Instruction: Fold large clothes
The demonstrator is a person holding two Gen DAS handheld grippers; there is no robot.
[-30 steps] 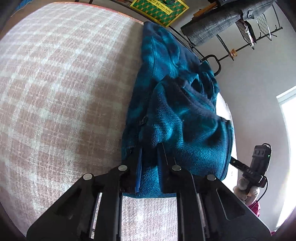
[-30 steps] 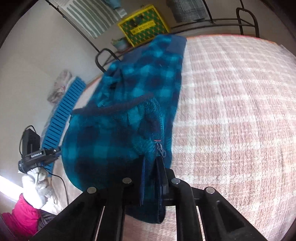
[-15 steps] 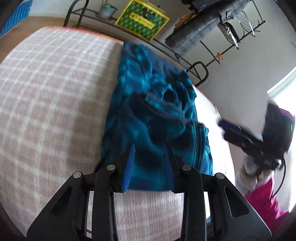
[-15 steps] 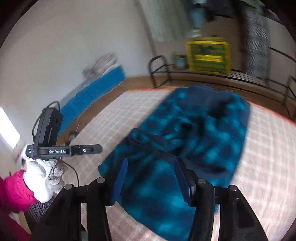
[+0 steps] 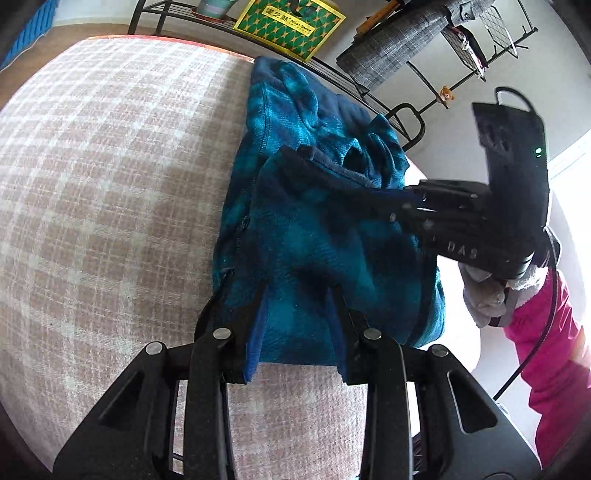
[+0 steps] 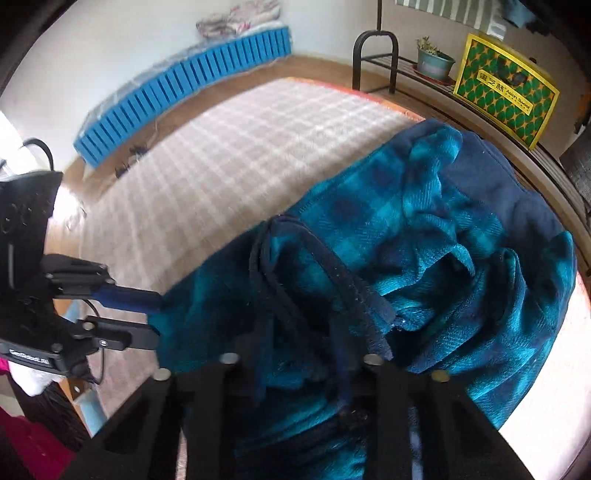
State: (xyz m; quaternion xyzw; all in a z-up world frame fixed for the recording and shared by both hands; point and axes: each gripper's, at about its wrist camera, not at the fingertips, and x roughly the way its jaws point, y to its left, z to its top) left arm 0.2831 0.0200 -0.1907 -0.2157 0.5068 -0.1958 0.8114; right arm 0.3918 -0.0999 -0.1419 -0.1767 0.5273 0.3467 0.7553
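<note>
Nearest, the left gripper (image 5: 297, 325) stands narrowly parted over the near hem of the teal plaid fleece (image 5: 317, 236), its pads not pressing the cloth. Just beyond, the right gripper (image 6: 301, 356) is closing, a bunched fold of fleece between its fingers. The garment lies crumpled along the far side of the checked bedcover (image 5: 110, 184). Farther off, a yellow-green box (image 5: 290, 27) sits on a metal rack (image 5: 373, 99).
</note>
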